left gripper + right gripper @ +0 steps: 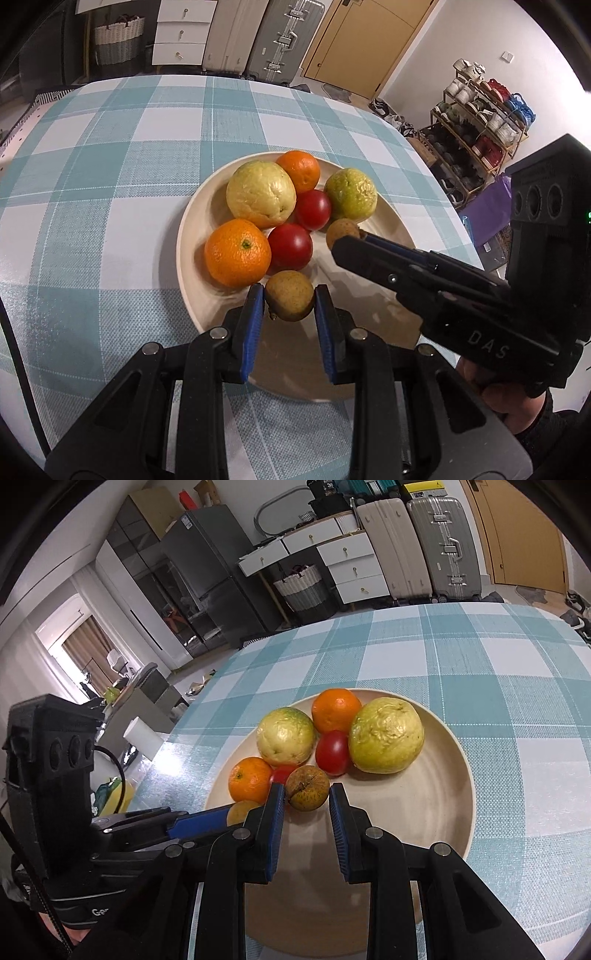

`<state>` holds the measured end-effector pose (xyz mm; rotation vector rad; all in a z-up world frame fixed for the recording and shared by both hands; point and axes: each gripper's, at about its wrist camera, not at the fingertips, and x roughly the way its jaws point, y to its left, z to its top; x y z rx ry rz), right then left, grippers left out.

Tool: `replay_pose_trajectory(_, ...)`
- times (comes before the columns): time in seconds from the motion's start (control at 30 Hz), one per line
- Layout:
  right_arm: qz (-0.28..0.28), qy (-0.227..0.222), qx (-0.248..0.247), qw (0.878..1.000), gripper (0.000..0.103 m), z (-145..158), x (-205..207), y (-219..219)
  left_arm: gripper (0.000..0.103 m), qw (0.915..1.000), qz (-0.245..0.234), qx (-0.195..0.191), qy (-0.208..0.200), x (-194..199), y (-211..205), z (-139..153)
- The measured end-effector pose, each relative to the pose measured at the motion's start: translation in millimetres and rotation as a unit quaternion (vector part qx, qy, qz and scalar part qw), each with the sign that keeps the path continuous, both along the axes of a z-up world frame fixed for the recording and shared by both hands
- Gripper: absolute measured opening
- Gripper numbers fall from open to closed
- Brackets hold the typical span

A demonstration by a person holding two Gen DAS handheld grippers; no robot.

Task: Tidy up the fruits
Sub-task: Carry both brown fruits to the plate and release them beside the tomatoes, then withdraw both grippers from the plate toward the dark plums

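Left gripper (289, 301): blue-padded fingers (255, 317) spread just wide enough to bracket a small brown fruit (290, 295); both pads sit against or just beside its sides, and firm contact cannot be told from either view.
Right gripper (307, 800): fingers part open around a second small brown fruit (307, 787), which shows a dark crack near its stem; the left pad (276, 812) is just beside it, the right pad stands slightly apart. In the left wrist view this gripper (354, 245) reaches in from the right, its tips at that fruit (342, 232).
Person: a hand (495, 391) grips the handle of the right gripper, a dark sleeve at the wrist.
Plate (188, 225): cream, round, shallow, holding all the fruit; the left-hand brown fruit lies at its near rim, the other nearer the middle.
Other fruit on plate: two pale yellow-green guavas (260, 194) (351, 194), two mandarins, one large (237, 257) and one smaller at the far rim (298, 170), and two red tomatoes (290, 246) (313, 209) clustered between them, touching.
Table (110, 184): covered in a teal-and-white checked cloth.
Beyond the table: white drawers (351, 568), suitcases (439, 542), a woven basket (301, 587), a shoe rack (480, 129), a wooden door (365, 40).
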<state>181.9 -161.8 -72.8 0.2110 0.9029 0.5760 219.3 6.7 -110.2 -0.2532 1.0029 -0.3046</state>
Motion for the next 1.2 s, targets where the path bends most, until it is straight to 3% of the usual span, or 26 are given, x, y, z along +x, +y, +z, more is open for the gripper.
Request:
replay_pose_trajectory(0.27, 0.001, -0.004, 0.008, 1.0, 0.026, 1.2, -1.6, -2.0, 0.024, 0.9999, -0.004, -0.008, -0.01, 4.0, -1.9, 3.4)
replay_pose_trajectory(0.33, -0.004, -0.014, 0.018, 1.0, 0.034, 6.3, -6.4, -7.0, 0.024, 0.9999, -0.002, -0.006, -0.01, 0.3, -0.9, 6.0)
replay_pose_trajectory(0.47, -0.024, -0.046, 0.035, 0.998, 0.039, 22.0, -21.6, -22.6, 0.025, 0.9997, 0.002, -0.01, -0.021, -12.9, 2.7, 15.1)
replay_pose_trajectory(0.53, -0.034, -0.057, 0.041, 0.997, 0.048, 28.9, -28.5, -29.4, 0.025, 0.9996, 0.003, -0.009, -0.025, -18.1, 4.2, 18.2)
replay_pose_trajectory(0.67, -0.042, -0.072, 0.041, 0.996, 0.051, 40.3, -41.8, -38.9, 0.025, 0.9995, 0.006, -0.003, -0.029, -31.1, 5.2, 25.3)
replay_pose_trajectory(0.73, -0.048, -0.075, 0.04, 0.995, 0.06, 43.5, -48.1, -43.1, 0.026, 0.9995, 0.008, -0.002, -0.031, -38.6, 5.7, 28.5)
replay_pose_trajectory(0.97, -0.059, -0.081, 0.046, 0.994, 0.077, 48.9, -73.4, -54.9, 0.036, 0.9992, 0.01, 0.006, -0.038, -65.4, 5.2, 35.9)
replay_pose_trajectory(1.03, -0.061, -0.082, 0.045, 0.994, 0.083, 49.5, -78.9, -55.8, 0.047, 0.9992, 0.015, 0.013, -0.034, -73.3, 4.9, 35.5)
replay_pose_trajectory(1.1, -0.063, -0.083, 0.047, 0.994, 0.086, 51.2, -85.2, -56.9, 0.055, 0.9991, 0.024, 0.013, -0.032, -79.7, 5.7, 33.8)
replay_pose_trajectory(1.2, -0.061, -0.085, 0.043, 0.994, 0.087, 53.0, -94.4, -55.8, 0.058, 0.9987, 0.032, 0.005, -0.039, -92.1, 7.2, 33.7)
